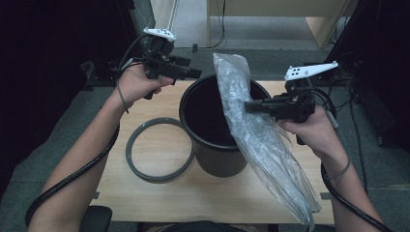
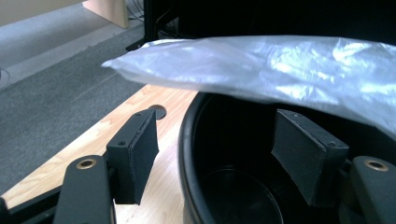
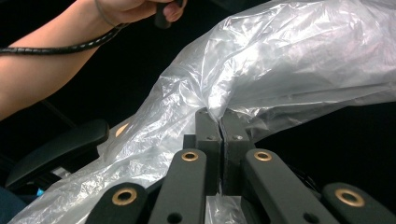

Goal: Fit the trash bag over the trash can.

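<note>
A black round bin [image 1: 220,123] stands upright in the middle of the wooden table [image 1: 154,193]. A clear plastic bag [image 1: 251,135] slants over the bin's right rim, from above its far edge down to the table's front. My right gripper [image 1: 249,106] is shut on the bag [image 3: 261,84], pinching a fold of film between its pads [image 3: 208,126]. My left gripper [image 1: 196,73] hovers open at the bin's far left rim, empty. In the left gripper view its jaws straddle the bin's rim [image 2: 187,140], with the bag [image 2: 280,70] stretched just above and beyond them.
A grey ring [image 1: 159,150] lies flat on the table left of the bin. A black chair part [image 3: 60,144] shows below the bag. Grey carpet surrounds the table, with dark equipment at both sides and a wooden furniture piece [image 1: 324,24] beyond.
</note>
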Demonstrator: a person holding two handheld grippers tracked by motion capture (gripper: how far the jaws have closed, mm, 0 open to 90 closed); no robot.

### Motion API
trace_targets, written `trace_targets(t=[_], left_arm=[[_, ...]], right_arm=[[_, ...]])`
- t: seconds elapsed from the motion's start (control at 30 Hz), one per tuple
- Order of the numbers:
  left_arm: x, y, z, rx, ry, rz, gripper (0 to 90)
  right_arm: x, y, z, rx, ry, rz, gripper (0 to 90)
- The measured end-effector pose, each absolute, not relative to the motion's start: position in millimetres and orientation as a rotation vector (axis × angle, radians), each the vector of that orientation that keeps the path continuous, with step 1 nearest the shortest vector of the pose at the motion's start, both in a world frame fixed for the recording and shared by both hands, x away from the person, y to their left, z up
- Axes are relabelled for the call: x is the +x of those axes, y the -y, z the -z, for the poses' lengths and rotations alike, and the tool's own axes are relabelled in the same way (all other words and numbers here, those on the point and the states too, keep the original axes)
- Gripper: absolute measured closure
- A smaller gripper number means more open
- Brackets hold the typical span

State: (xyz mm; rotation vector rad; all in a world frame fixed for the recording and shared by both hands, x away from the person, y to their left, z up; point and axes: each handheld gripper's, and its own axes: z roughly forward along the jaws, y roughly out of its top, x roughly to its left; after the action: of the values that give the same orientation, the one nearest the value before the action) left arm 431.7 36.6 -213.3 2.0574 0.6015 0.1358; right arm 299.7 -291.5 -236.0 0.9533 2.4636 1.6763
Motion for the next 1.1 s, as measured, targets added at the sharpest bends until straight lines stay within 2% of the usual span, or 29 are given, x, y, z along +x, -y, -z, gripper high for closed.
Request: trace_targets(t=[0.6,1.1], left_arm=[[430.9,-10.7,192.4,2.048,-0.549,-0.119,32.5],[428.4,10.0,220.6,2.083,-0.542,-0.030,34.4]], right_arm=[[286.4,269.0,231.2,0.851,-2.576,-1.678,89.9],[274.2,266.6,217.2,0.746,-2.563,-1.705,90.0]])
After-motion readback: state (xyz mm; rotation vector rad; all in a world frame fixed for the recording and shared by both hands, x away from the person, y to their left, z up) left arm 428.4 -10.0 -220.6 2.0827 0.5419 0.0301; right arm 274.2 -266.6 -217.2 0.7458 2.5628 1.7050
